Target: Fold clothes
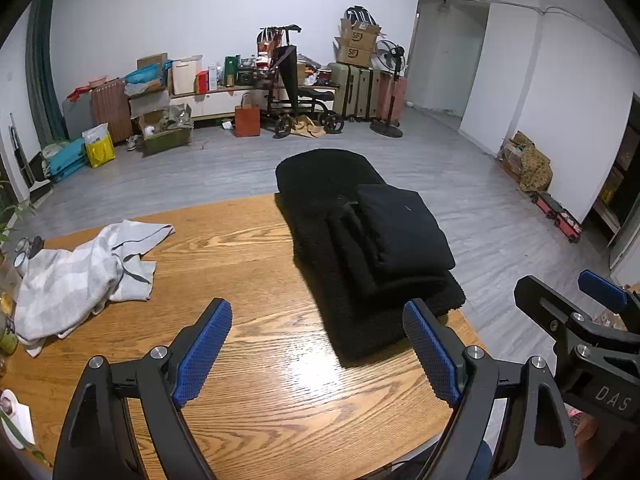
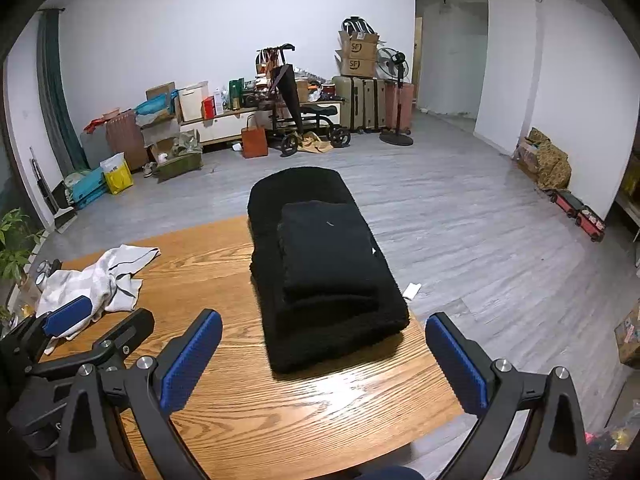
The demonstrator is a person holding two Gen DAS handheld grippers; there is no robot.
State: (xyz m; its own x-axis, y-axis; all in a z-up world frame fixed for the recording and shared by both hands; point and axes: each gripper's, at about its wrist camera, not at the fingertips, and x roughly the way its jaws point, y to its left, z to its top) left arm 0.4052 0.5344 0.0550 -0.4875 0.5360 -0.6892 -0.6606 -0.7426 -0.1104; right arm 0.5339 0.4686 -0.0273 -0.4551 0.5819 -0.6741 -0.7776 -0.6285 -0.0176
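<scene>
A stack of folded black clothes (image 1: 372,248) lies on the right side of the wooden table (image 1: 256,360), with its far end past the table's far edge; it also shows in the right wrist view (image 2: 324,268). A crumpled grey-and-white checked garment (image 1: 80,276) lies at the table's left, also seen in the right wrist view (image 2: 100,276). My left gripper (image 1: 318,354) is open and empty above the table, just short of the black stack. My right gripper (image 2: 324,364) is open and empty, in front of the stack's near end. The right gripper (image 1: 580,312) shows beside the left one.
A small plant (image 2: 16,240) and small items sit at the table's left edge. Beyond the table is grey floor (image 1: 460,184). Boxes, suitcases, a fan and a knee scooter (image 1: 304,92) line the far wall. Bags (image 2: 552,164) lie by the right wall.
</scene>
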